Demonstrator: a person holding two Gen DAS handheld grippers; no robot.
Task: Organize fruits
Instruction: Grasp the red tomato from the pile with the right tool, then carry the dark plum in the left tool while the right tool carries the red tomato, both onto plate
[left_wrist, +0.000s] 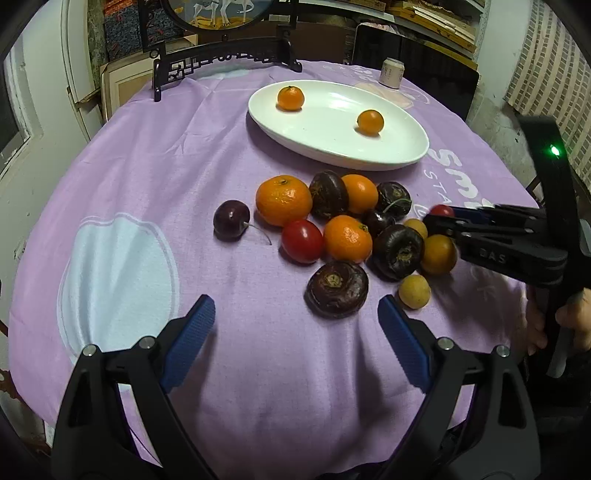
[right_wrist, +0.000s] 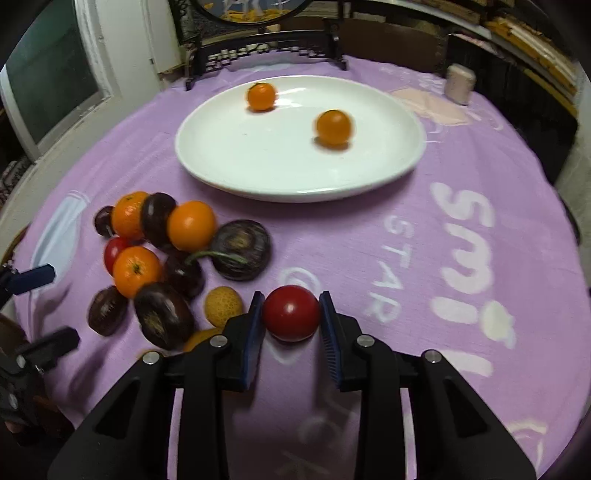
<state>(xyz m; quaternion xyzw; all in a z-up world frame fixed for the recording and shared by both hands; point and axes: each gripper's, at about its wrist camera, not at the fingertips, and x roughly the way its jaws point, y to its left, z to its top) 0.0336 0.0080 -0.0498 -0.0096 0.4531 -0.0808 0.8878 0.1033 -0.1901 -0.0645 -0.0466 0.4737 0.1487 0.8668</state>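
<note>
- Tomato (right_wrist: 291, 312) is clamped between the blue pads of the right hand-held gripper (right_wrist: 291, 325), low over the tabletop (right_wrist: 406, 258).
- White plate (right_wrist: 258, 162) lies straight ahead, beyond it.
- Left hand-held gripper (left_wrist: 295, 332) is held wide, empty, farther back.

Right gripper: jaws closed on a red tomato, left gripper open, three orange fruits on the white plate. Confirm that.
One detail is wrong: the white plate holds two orange fruits, not three, as the right wrist view shows. The rest stands: the right gripper has its jaws on the red tomato, and the left gripper is open.
</note>
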